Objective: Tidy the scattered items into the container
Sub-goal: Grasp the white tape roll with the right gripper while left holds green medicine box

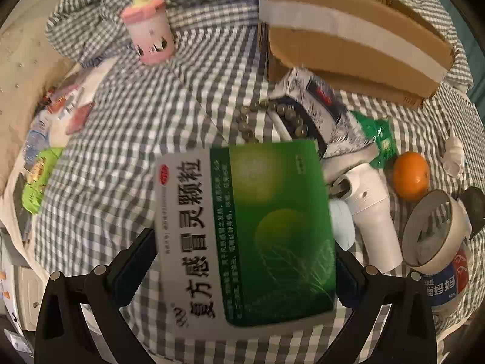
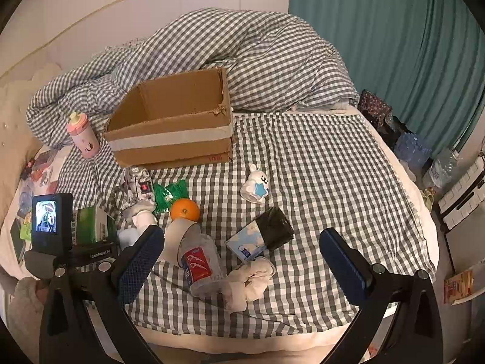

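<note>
Meanwhile cardboard box point(image 2: 169, 121) empty; left tool point(image 1: 242, 261) clamps medicine box point(image 1: 245, 230).

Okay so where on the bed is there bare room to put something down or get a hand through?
The checked sheet is bare to the right of the cardboard box and the bunny toy, out to the bed's edge. Another free strip lies between the pink cup and the green medicine box. It is crowded in front of the box, around the orange and bottle.

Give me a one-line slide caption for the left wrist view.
Left tool shut on a green medicine box above the checked bedsheet, cardboard box ahead.
</note>
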{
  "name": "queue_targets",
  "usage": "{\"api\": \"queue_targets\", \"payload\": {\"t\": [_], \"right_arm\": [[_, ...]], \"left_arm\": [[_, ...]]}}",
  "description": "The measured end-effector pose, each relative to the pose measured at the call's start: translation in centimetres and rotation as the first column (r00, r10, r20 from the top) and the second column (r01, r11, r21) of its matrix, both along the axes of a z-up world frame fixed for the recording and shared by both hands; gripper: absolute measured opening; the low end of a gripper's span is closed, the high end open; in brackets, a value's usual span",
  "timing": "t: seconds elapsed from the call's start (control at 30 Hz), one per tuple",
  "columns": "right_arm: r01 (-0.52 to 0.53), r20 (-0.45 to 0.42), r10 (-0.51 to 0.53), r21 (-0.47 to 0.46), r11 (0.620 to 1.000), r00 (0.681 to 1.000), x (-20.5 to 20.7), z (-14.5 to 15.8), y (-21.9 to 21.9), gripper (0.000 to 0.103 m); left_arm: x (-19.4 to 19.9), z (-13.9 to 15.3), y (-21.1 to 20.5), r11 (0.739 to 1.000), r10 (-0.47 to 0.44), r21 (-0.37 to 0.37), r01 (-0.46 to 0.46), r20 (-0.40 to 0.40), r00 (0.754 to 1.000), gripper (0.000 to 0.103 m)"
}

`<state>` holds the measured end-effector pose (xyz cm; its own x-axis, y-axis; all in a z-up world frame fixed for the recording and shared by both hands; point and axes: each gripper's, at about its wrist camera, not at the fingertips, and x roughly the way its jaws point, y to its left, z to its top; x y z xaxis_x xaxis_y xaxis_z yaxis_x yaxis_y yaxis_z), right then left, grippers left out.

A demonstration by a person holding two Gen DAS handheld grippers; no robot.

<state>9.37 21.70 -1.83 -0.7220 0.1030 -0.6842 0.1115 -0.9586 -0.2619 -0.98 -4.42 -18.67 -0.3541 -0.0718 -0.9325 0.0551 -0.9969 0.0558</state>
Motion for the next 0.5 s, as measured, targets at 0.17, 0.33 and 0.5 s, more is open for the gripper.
{"api": "queue_targets", "payload": {"t": [0.17,0.33,0.5], "right_arm": [[-0.026,0.028,0.026,0.007,1.0,0.999,-0.9,-1.2,-1.0,0.103],[-0.063,0.061,0.061,0.032,0.998,0.996,-1.6,-3.1,-2.8,0.102],[-0.094,0.122,0.086,0.06,0.994,0.989,-2.8,-5.7,-4.7,0.098]], "left_arm": [[0.3,-0.3,-0.2,0.998,-0.014,0.062,0.014,-0.01,1.0,0.082],[0.4,0.3,-0.1,0.997,-0.038,0.065,0.039,-0.027,0.999,0.079],[0.6,1.9,-0.6,0.998,-0.042,0.034,0.045,-0.082,0.996,0.079]]}}
